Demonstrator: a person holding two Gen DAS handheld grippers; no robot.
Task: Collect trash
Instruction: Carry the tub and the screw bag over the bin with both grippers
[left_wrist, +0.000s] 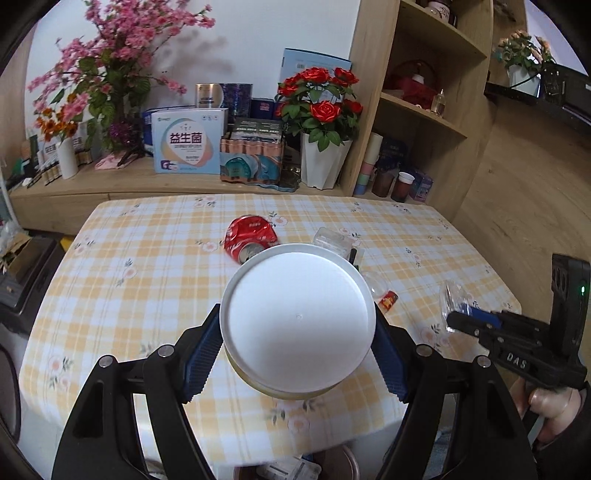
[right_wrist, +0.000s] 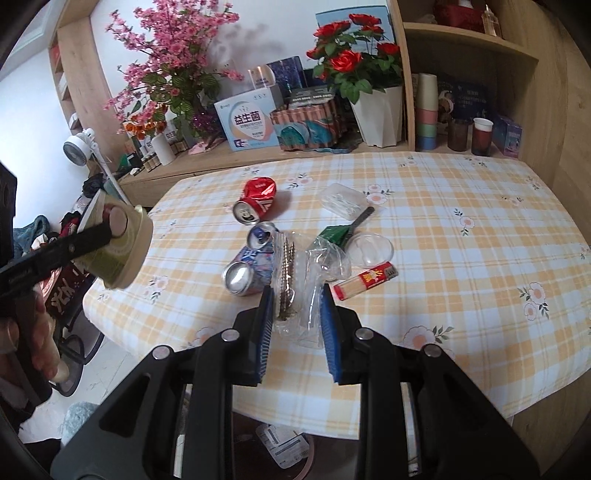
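Note:
My left gripper (left_wrist: 297, 312) is shut on a round paper bowl (left_wrist: 295, 339) with a white lid, its blue pads pressing both sides, held above the checked tablecloth (left_wrist: 147, 280). In the right wrist view the same bowl (right_wrist: 129, 258) hangs off the table's left edge. My right gripper (right_wrist: 297, 290) is shut on a crumpled clear plastic wrapper (right_wrist: 306, 314) with brown bits inside, lifted over the table's near edge. On the cloth lie a crushed red can (right_wrist: 258, 195), two blue cans (right_wrist: 247, 273), a clear plastic box (right_wrist: 341, 199), a green wrapper (right_wrist: 334, 234) and a red-yellow pack (right_wrist: 365, 280).
A bin (right_wrist: 288, 450) with papers inside stands on the floor under the near table edge. Behind the table a low wooden shelf carries boxes, a white pot of red roses (right_wrist: 376, 110) and pink blossoms. A tall shelf unit with cups (right_wrist: 428, 110) stands at the right.

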